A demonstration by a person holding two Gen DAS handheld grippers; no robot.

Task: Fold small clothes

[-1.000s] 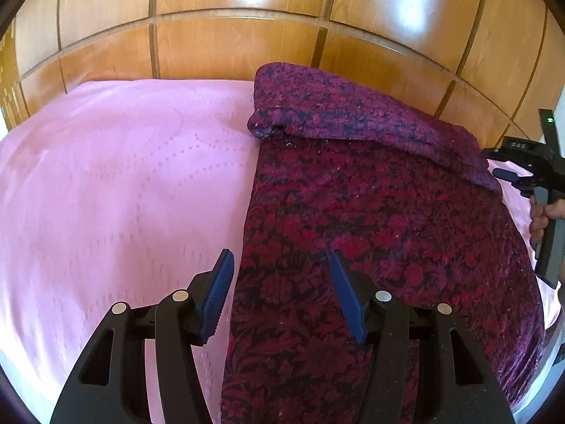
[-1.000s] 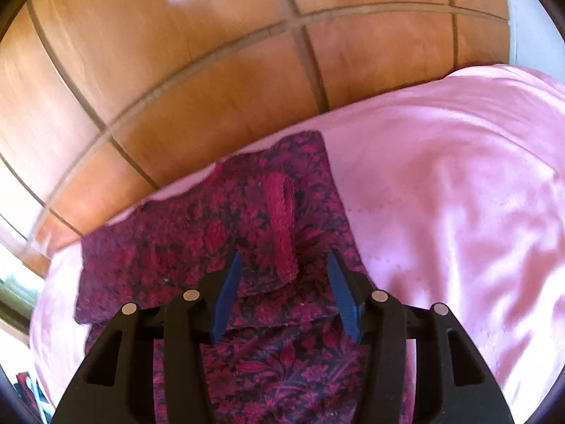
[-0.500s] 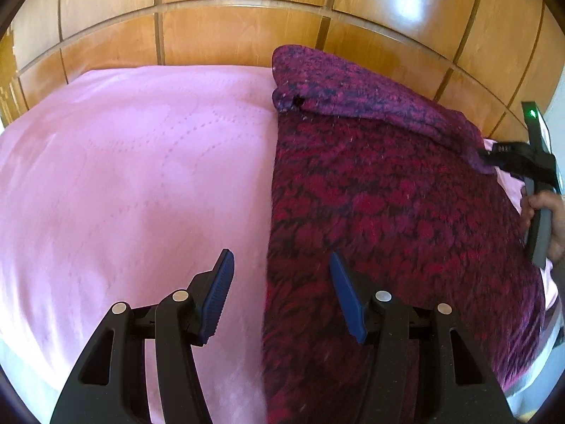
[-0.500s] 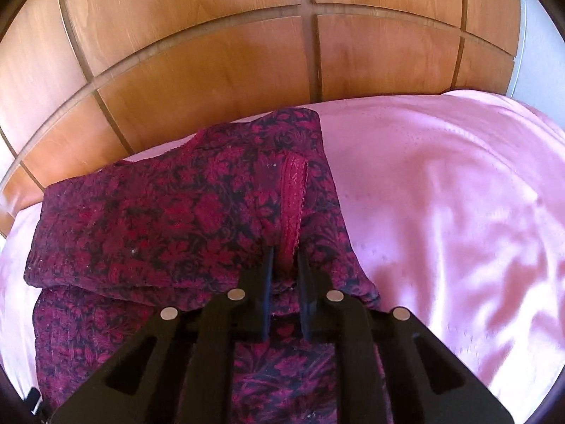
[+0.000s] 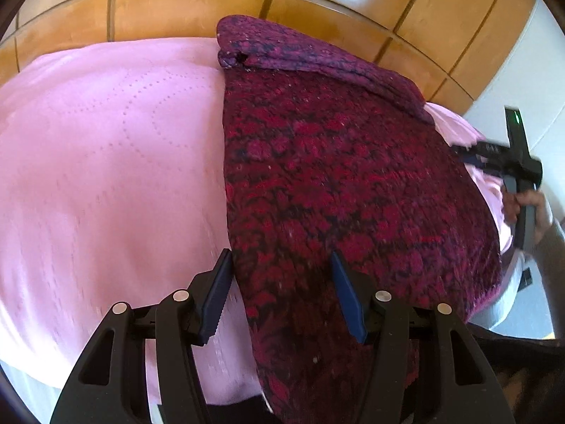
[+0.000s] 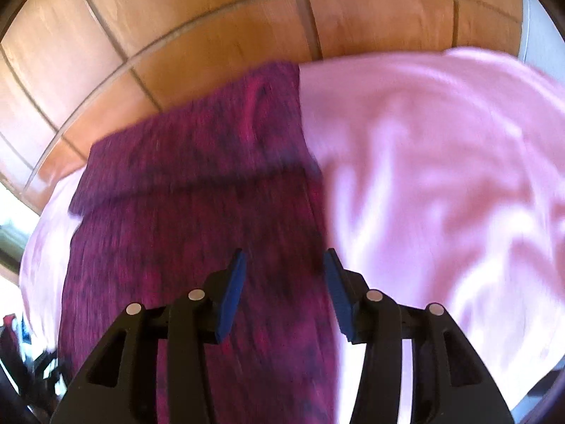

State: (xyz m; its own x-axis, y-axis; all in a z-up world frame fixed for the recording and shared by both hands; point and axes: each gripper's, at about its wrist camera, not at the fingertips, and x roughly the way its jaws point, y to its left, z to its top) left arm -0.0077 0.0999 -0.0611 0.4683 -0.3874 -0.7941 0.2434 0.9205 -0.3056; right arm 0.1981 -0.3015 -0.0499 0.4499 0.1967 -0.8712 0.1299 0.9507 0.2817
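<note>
A dark red floral garment lies flat on the pink bedspread, with its far end folded over into a thick band. My left gripper hangs open over the garment's left edge, and nothing is pinched. In the right wrist view, which is blurred by motion, the garment shows with its folded band. My right gripper hovers over the garment's right edge. Its jaws are opening and the pads are not pressing on the cloth. From the left wrist view the right gripper sits at the far right, held by a hand.
A wooden panelled headboard runs along the far side of the bed, also seen as the headboard in the right view. Pink bedspread extends to the right of the garment. Dark clutter lies beyond the bed's left edge.
The right gripper shut on the folded band's edge, then let go and drew back toward the near end with its jaws apart. The left gripper slid along the garment's left edge, staying open.
</note>
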